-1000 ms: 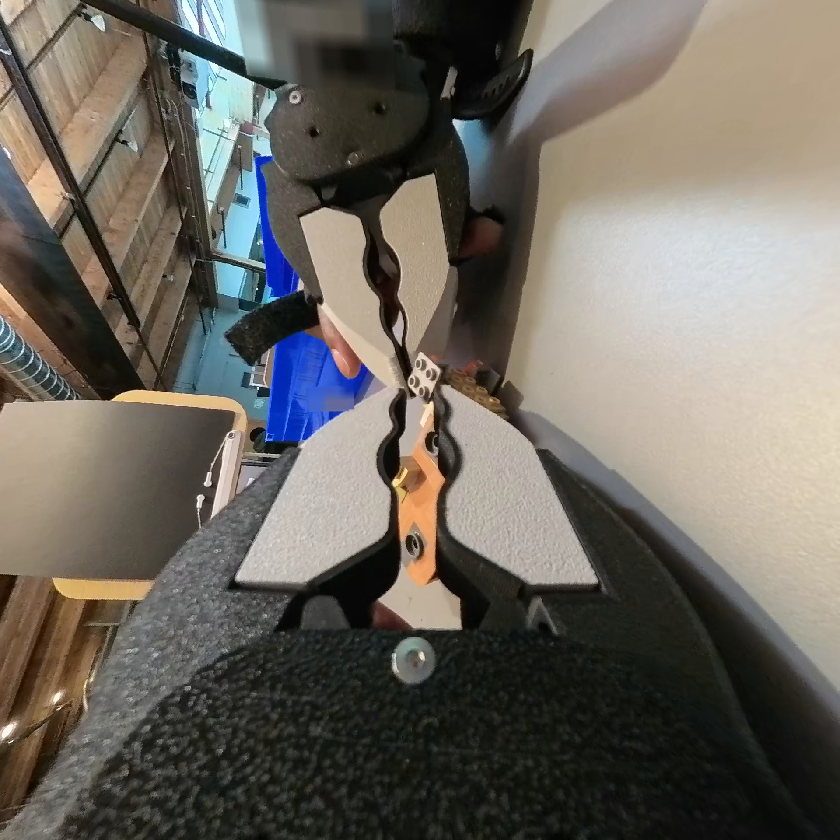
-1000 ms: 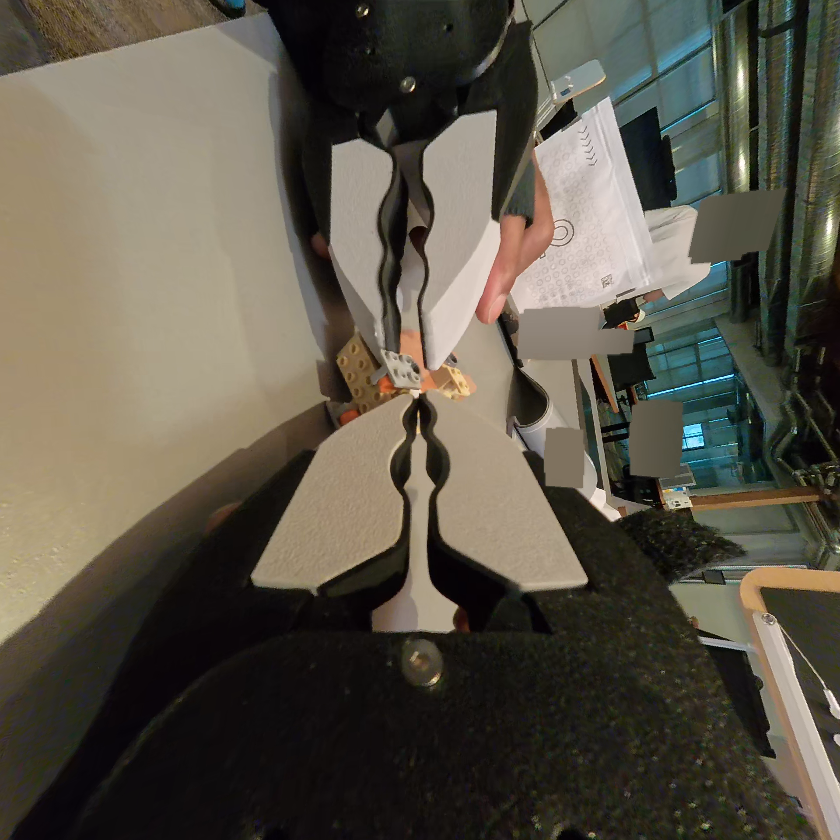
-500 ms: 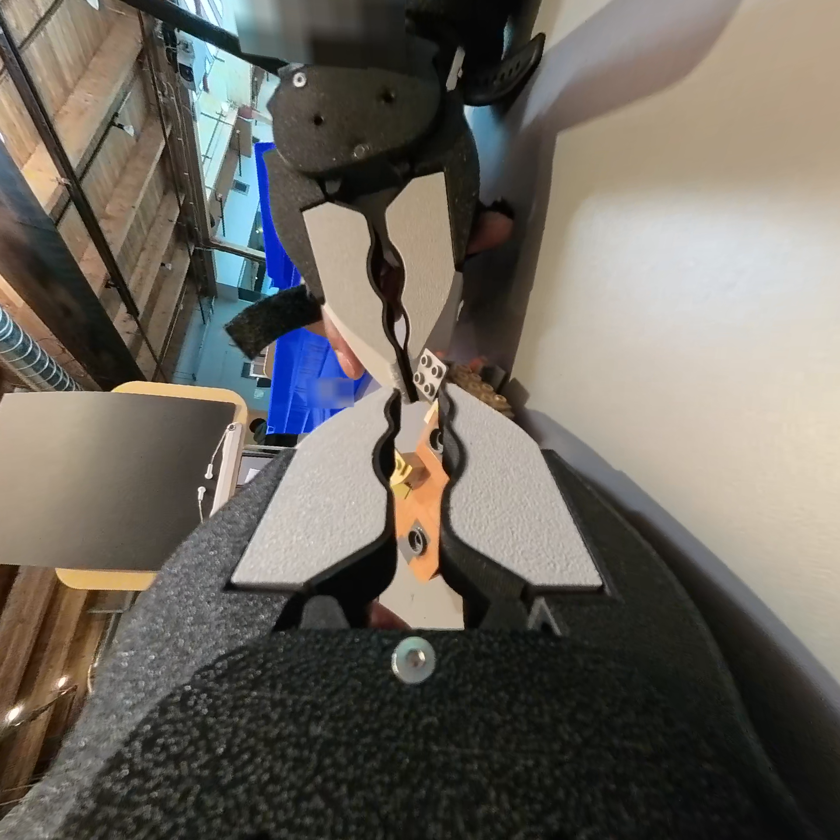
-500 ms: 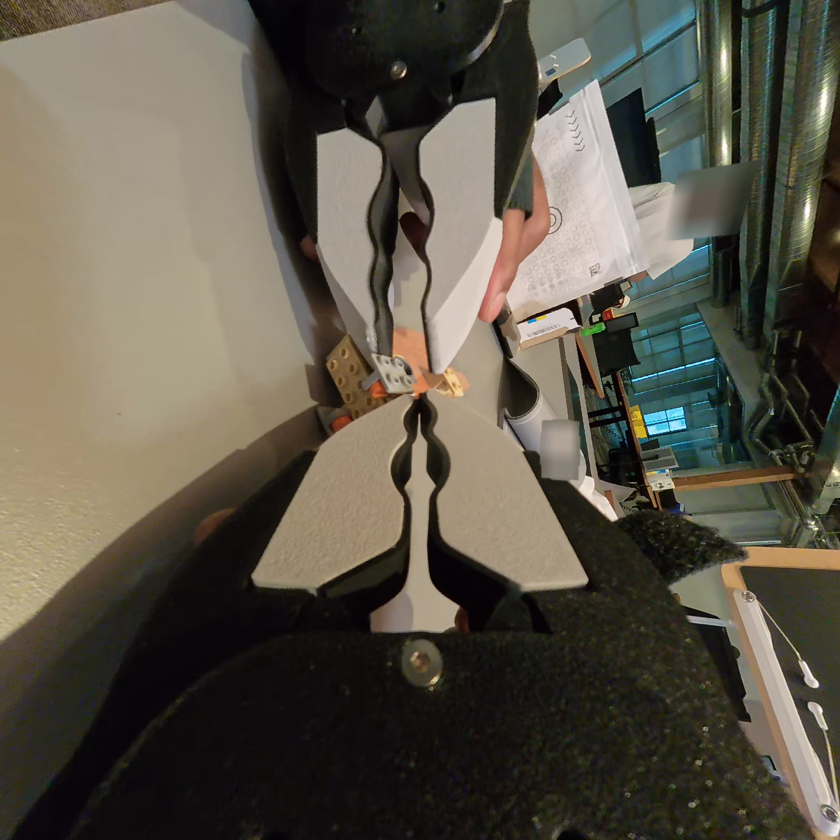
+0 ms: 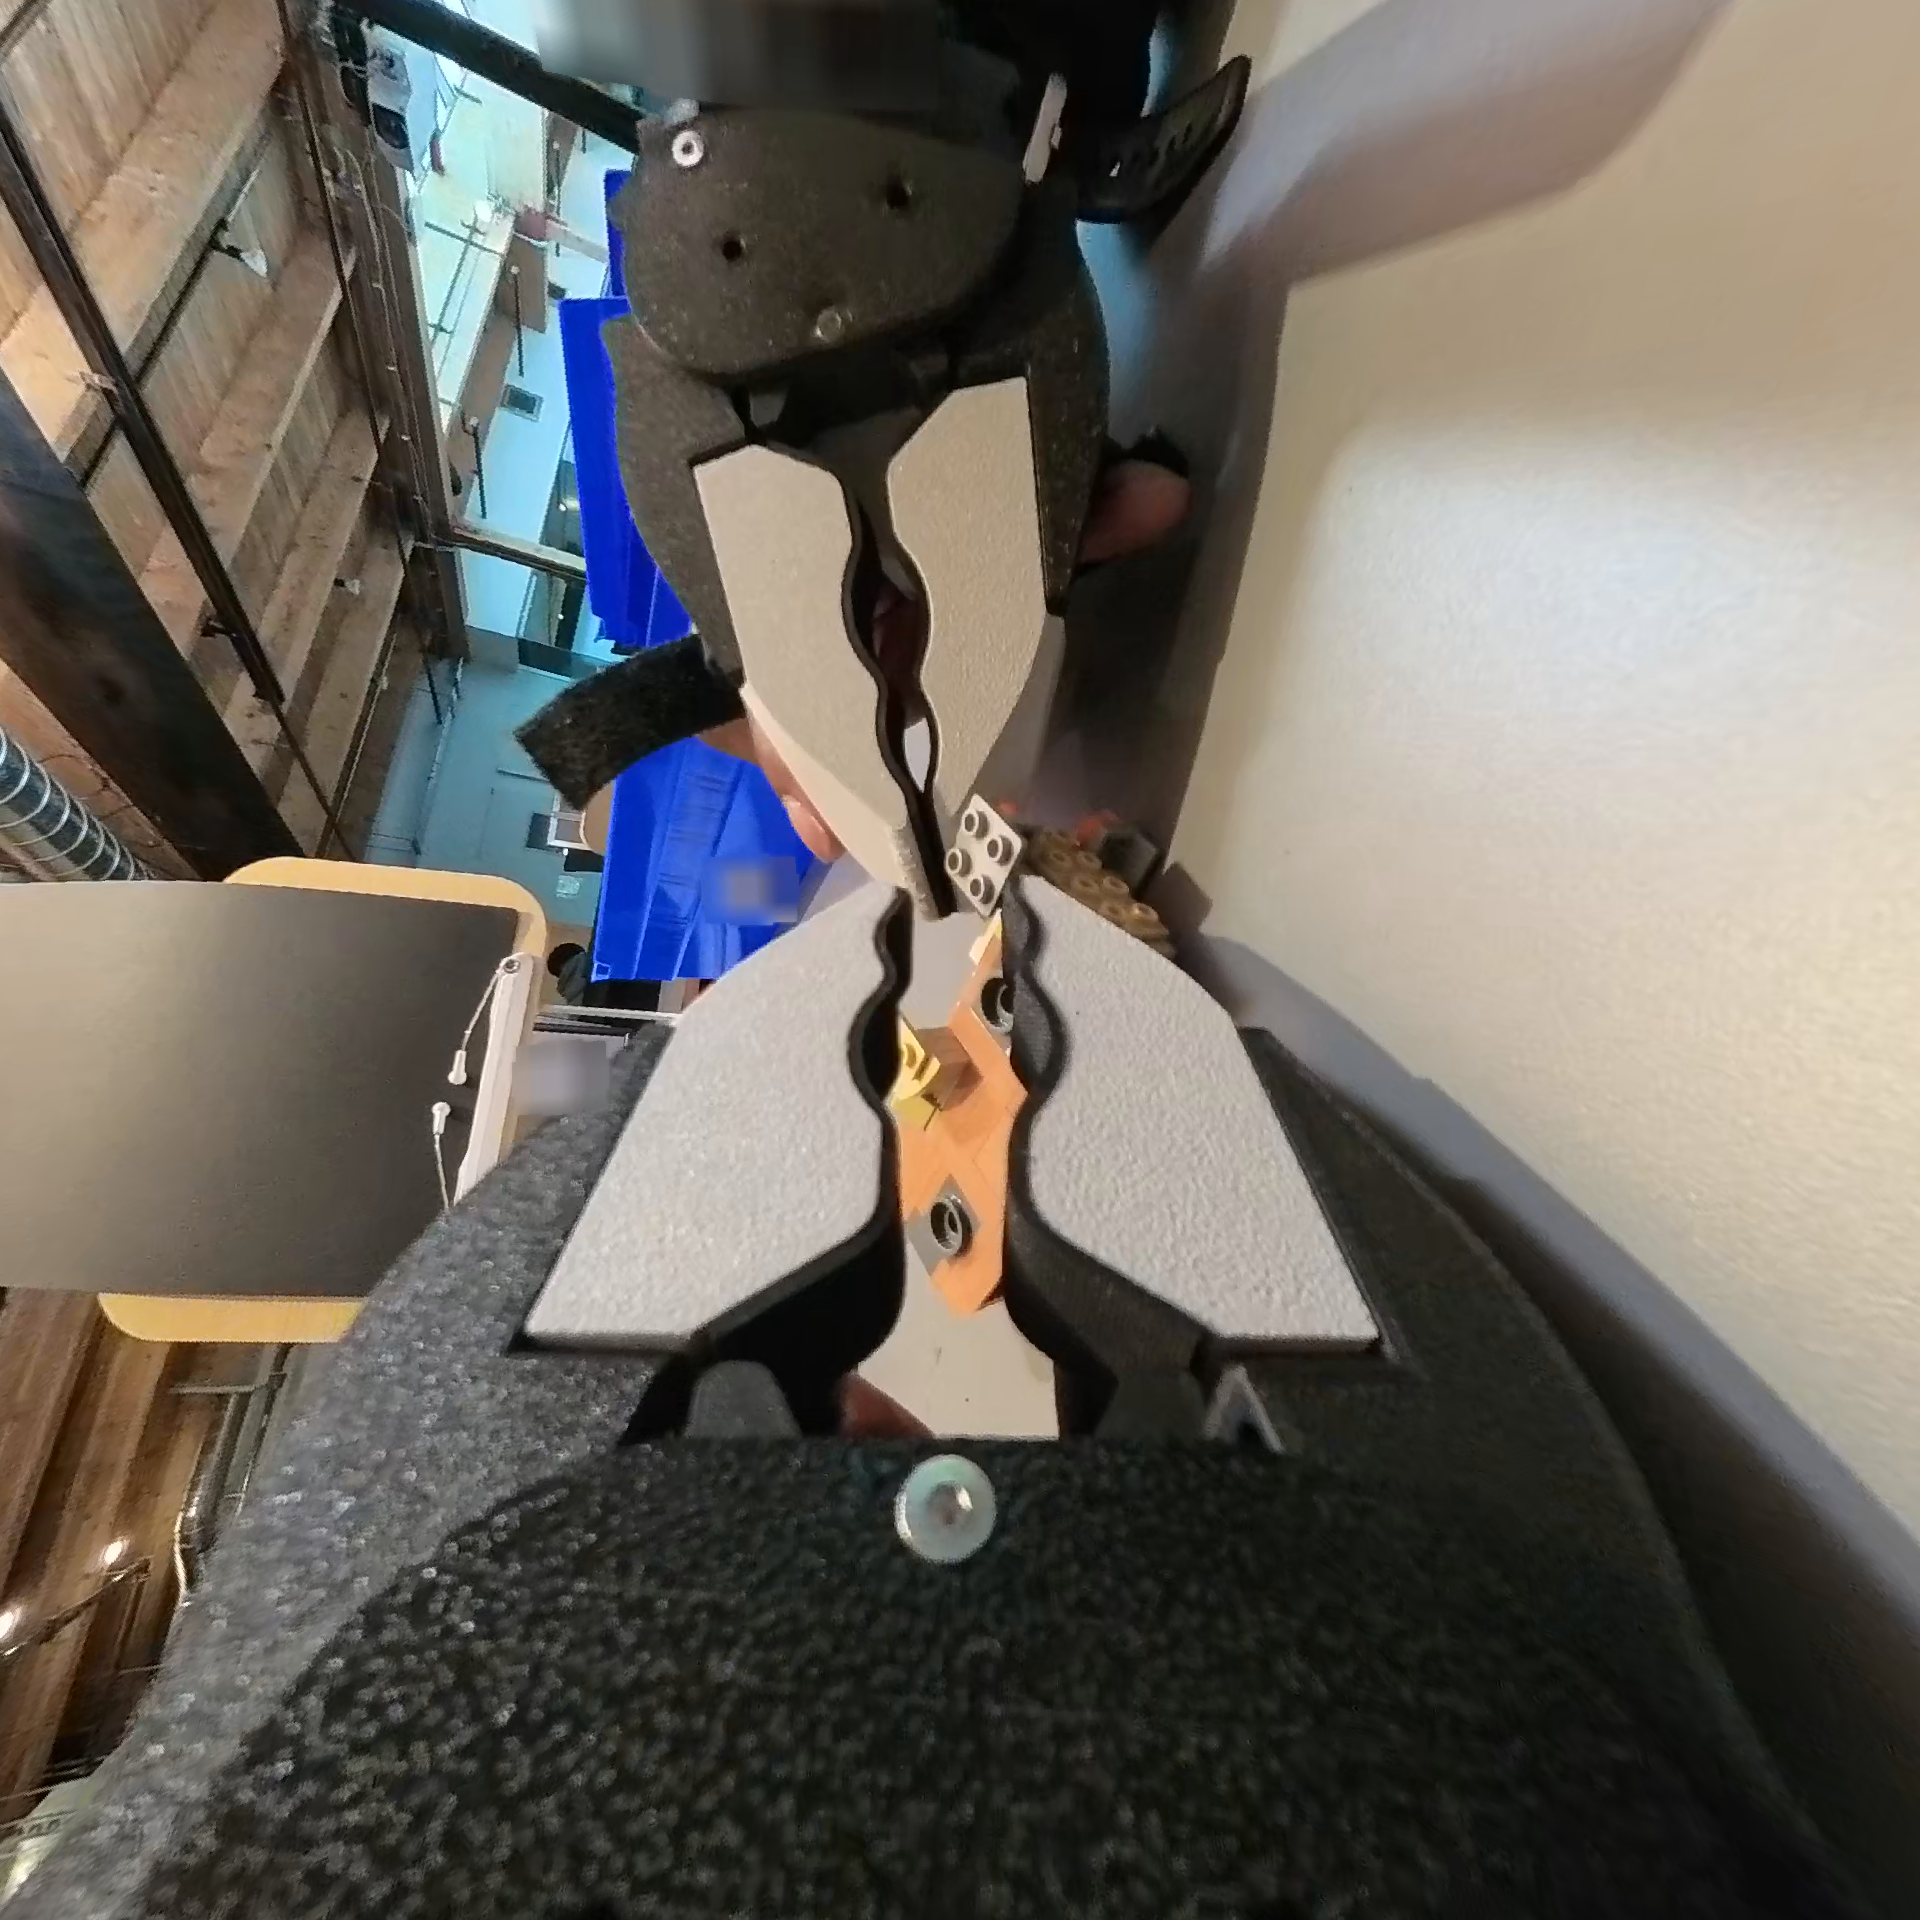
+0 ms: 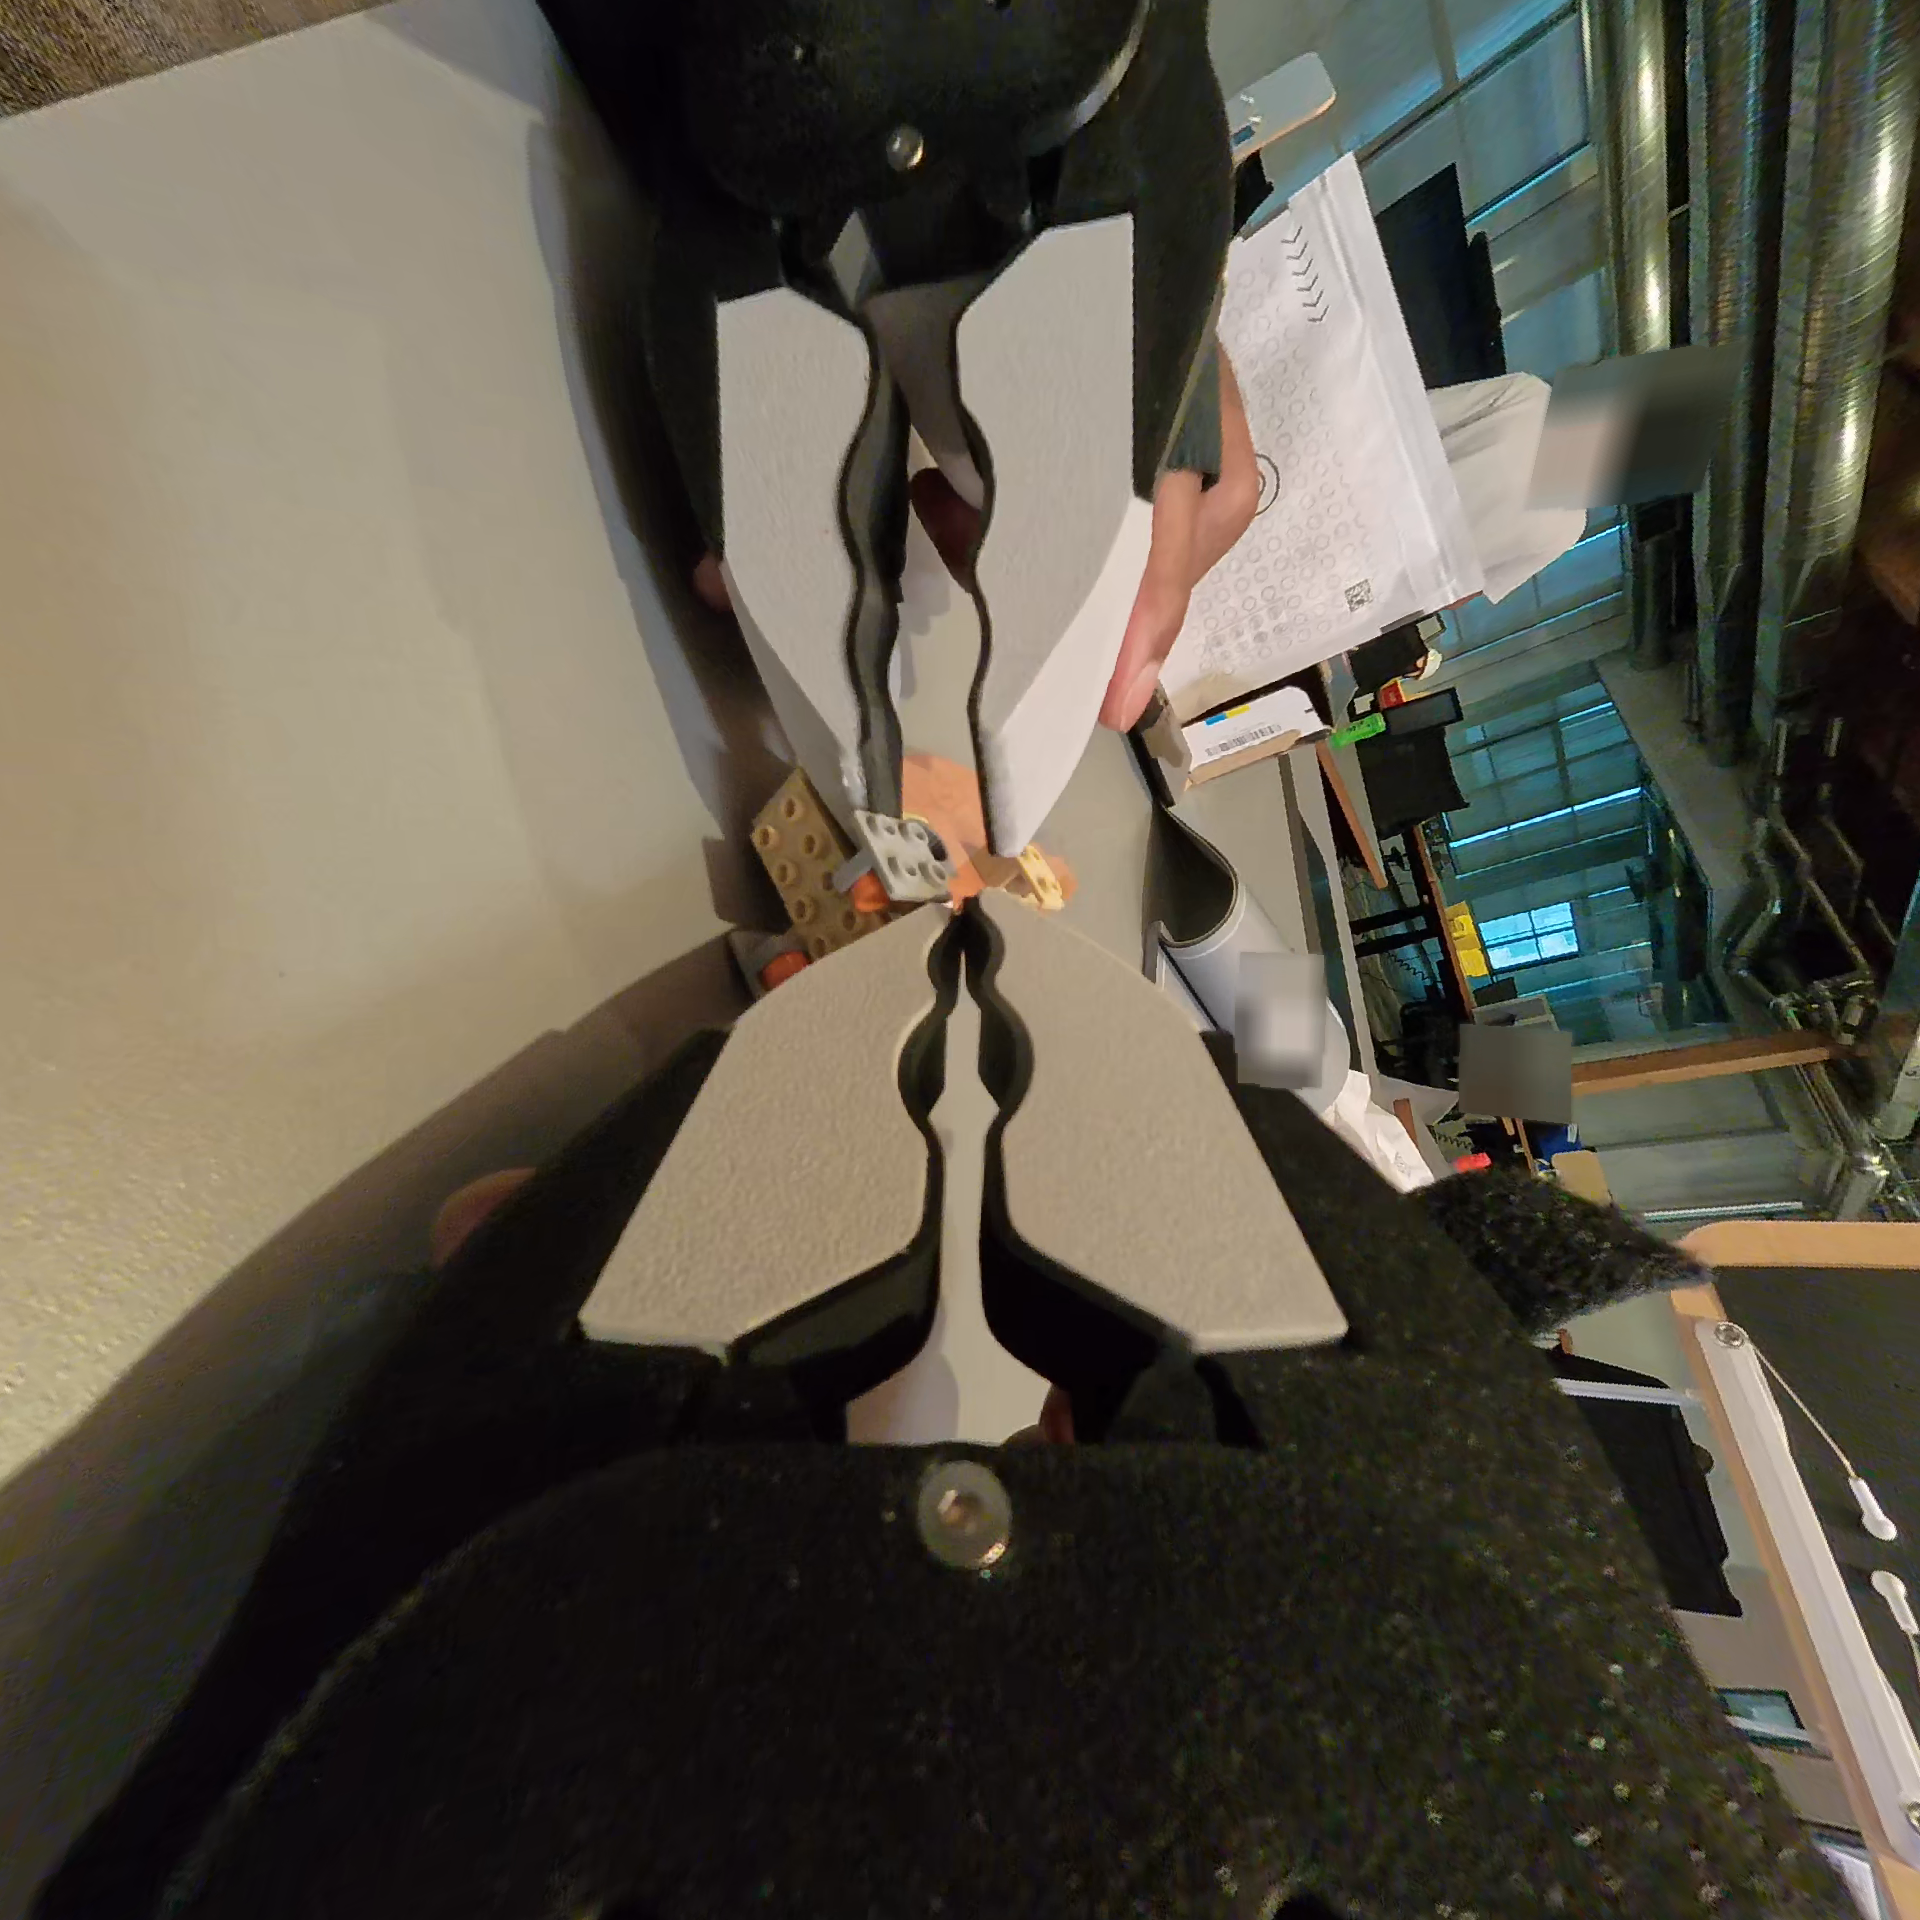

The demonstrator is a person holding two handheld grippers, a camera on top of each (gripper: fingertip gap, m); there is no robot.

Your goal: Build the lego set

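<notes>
In the left wrist view my left gripper is shut on an orange lego assembly with a yellow part, held between its fingers. My right gripper faces it tip to tip from above, shut on a small grey studded plate. The plate sits right at the front end of the assembly. In the right wrist view my right gripper holds the grey plate against the orange assembly in the left gripper. Whether the plate is seated on the assembly is hidden.
Both grippers hover over a white table. A tan studded brick and small orange parts lie on it just behind the tips. A white padded envelope and blue bins stand farther off. The grippers are tip to tip, or close to it.
Both grippers have tilted and shifted slightly but stay tip to tip. The grey plate remains at the assembly's front end. Both grips are unchanged.
</notes>
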